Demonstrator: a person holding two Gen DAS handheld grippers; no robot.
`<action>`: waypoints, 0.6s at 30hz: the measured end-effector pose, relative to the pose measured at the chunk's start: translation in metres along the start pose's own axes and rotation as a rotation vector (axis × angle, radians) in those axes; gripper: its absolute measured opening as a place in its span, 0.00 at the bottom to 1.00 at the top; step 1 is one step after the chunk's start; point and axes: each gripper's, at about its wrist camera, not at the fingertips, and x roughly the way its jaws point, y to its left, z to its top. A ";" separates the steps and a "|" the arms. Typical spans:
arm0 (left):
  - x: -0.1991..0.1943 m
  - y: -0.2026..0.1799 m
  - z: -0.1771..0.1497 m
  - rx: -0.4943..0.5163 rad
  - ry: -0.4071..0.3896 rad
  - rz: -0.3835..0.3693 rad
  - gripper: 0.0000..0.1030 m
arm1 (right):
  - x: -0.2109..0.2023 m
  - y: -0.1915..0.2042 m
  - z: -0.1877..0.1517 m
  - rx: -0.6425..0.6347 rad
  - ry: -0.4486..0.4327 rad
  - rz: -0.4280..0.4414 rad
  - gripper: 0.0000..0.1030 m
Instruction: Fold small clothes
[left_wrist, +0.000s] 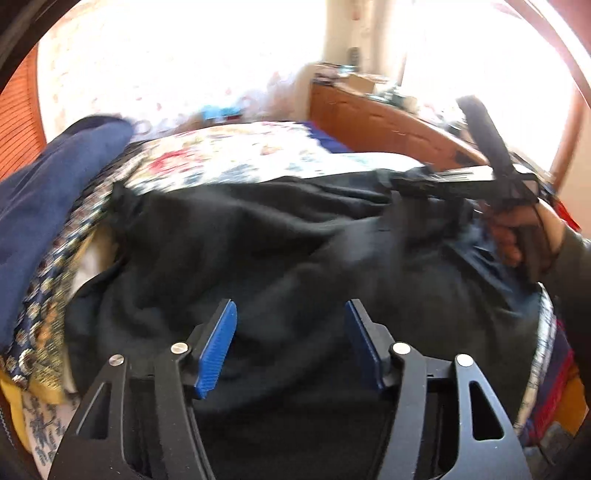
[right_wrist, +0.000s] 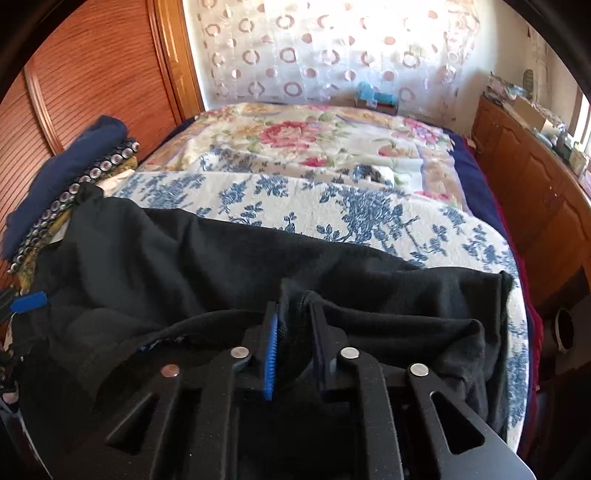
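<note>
A black garment (left_wrist: 258, 240) lies crumpled across the near part of the bed. Over its near edge my left gripper (left_wrist: 290, 306) is open, its blue pads (left_wrist: 218, 343) apart with only flat cloth below them. In the right wrist view my right gripper (right_wrist: 293, 321) is shut on a bunched hem of the black garment (right_wrist: 221, 258), the fold pinched between its pads (right_wrist: 271, 339). The left wrist view shows a hand (left_wrist: 517, 236) holding the right gripper at the garment's right end. A blue pad of the left gripper (right_wrist: 27, 301) shows at the left edge of the right wrist view.
A stack of folded clothes (right_wrist: 74, 166) with a navy piece on top sits at the bed's left side. A floral bedspread (right_wrist: 314, 210) covers the bed beyond the garment. A wooden wardrobe door (right_wrist: 92, 74) stands left and a cluttered wooden dresser (right_wrist: 535, 184) right.
</note>
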 end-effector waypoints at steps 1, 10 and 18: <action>0.001 -0.008 0.001 0.018 0.004 -0.013 0.60 | -0.005 0.000 -0.002 0.003 -0.018 0.007 0.14; 0.045 -0.039 0.007 0.112 0.108 -0.012 0.56 | -0.064 0.002 -0.045 0.025 -0.159 0.014 0.13; 0.001 -0.040 0.011 0.116 -0.012 -0.046 0.06 | -0.087 0.004 -0.074 0.047 -0.207 0.060 0.13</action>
